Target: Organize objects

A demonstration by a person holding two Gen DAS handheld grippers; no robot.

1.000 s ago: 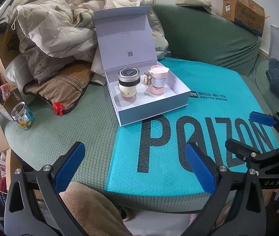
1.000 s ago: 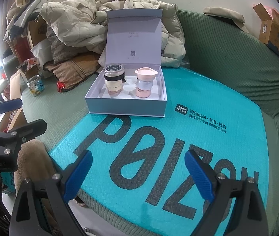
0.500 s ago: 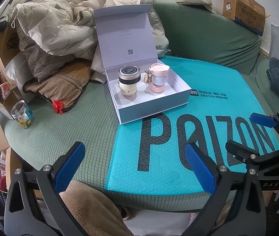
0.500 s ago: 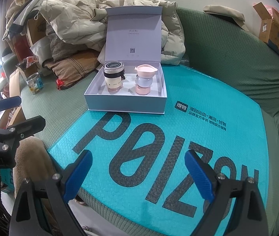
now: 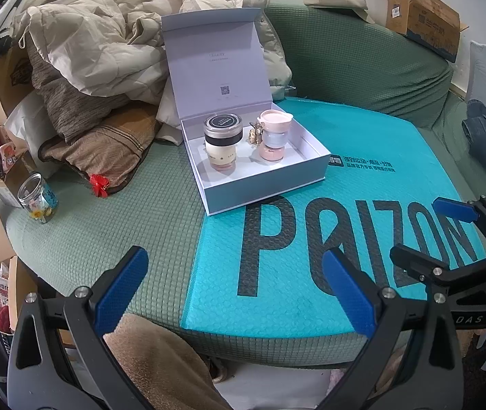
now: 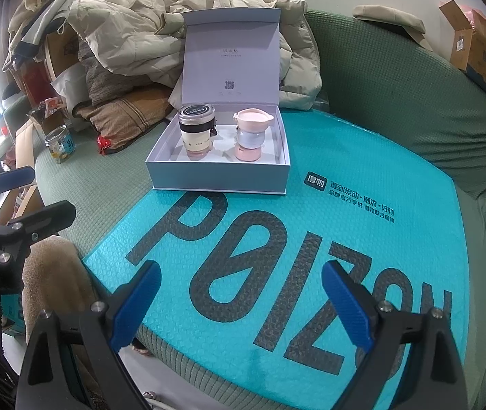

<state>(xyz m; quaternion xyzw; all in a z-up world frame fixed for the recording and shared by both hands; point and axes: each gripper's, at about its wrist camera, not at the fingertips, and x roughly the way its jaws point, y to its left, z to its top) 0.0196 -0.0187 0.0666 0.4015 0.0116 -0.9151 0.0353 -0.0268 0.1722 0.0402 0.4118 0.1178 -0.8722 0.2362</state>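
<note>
You're holding your left gripper (image 5: 232, 287) low at the near edge of the green sofa (image 5: 113, 225), tilted down toward the seat, jaws spread wide and gripping nothing. Beyond it the open gift box (image 5: 266, 184) is sitting half on the teal mailer (image 5: 345, 225), lid upright, with the dark-lidded jar (image 5: 223, 140) standing on its left and the pink-and-lilac jar (image 5: 273, 135) on its right. Your right gripper (image 6: 239, 304) is hovering over the mailer at a similar downward slant, jaws equally wide, empty too.
</note>
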